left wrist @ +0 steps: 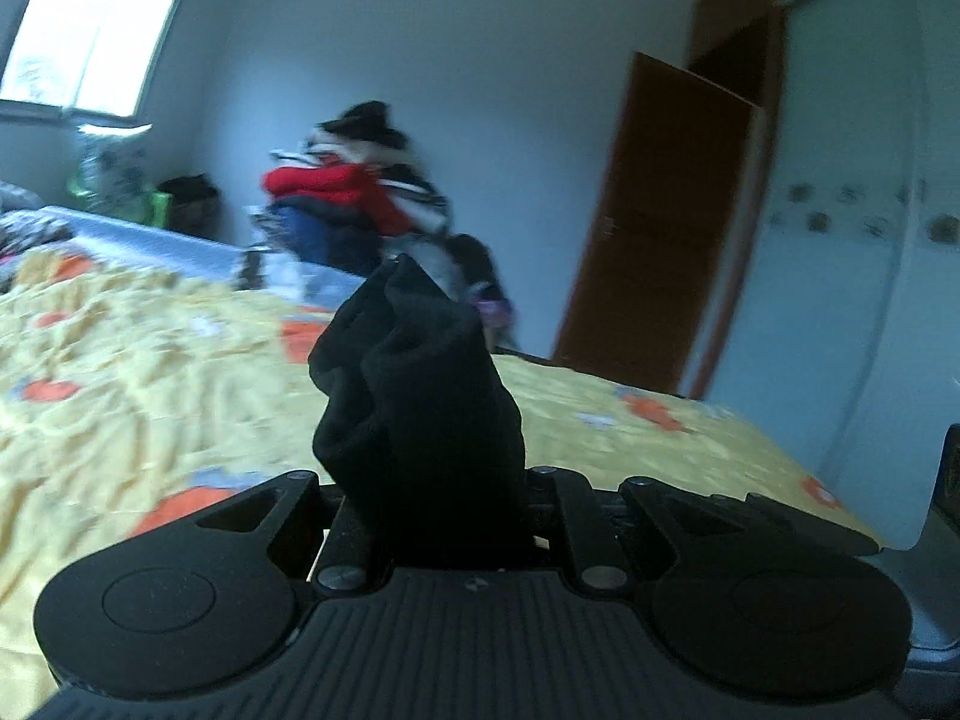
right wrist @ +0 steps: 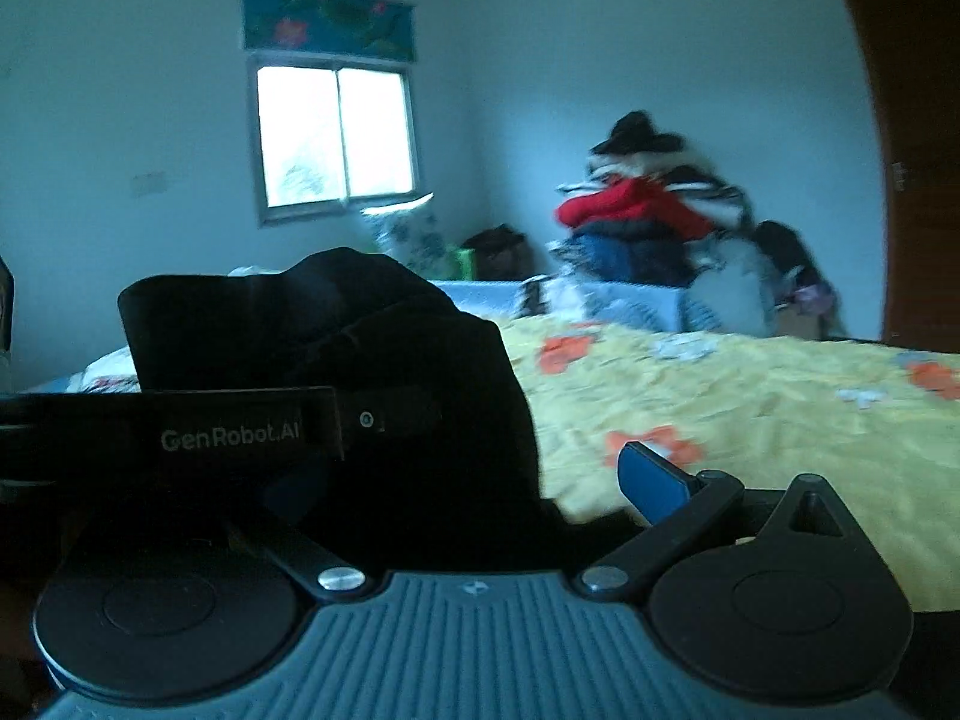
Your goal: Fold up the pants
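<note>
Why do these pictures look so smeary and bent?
Left wrist view: bedspread and clothes pile are blurred, the window glares white, the door curves. Right wrist view: same blur; the black pants show almost no detail.

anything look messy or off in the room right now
Yes: a heap of clothes is piled high and lopsided past the far edge of the bed. The black pants stick up bunched from the left gripper, not laid flat. The frames are blurry.
</note>
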Demonstrator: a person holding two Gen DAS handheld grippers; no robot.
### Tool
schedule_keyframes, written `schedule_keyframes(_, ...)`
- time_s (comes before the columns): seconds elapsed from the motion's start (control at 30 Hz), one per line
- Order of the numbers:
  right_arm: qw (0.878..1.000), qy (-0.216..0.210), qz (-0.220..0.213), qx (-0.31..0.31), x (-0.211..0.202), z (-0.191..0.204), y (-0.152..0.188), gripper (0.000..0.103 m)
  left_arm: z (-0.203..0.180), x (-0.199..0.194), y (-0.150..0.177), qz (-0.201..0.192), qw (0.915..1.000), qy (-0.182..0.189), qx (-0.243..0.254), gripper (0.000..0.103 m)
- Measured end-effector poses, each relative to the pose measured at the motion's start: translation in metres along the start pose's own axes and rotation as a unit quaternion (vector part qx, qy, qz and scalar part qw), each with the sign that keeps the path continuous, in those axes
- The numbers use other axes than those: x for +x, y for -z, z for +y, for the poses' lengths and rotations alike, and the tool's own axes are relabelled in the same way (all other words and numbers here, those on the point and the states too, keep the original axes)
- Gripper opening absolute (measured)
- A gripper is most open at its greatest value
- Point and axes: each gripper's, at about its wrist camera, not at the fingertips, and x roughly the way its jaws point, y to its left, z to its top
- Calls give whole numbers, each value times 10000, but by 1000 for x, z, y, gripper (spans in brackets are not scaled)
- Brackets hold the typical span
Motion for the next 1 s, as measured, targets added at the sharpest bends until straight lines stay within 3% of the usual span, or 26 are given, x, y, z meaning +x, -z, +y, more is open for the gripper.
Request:
schedule_keyframes(0.4,9945,938,-72,466,-76,-86,17,103,-103,50,27,492,9923,906,693,16)
schedule_keyframes(0.8,9783,1783,580,882,-103,-150,52,103,-167,110,84,1166,9777,1344,1115,17)
schedule_keyframes(0.87,9731,1974,746,922,-103,-158,58,103,-176,121,93,1385,9736,1371,1189,20)
schedule_keyframes(1.0,9642,2216,1064,997,-109,-171,71,103,-183,136,106,1768,9630,1557,1306,42)
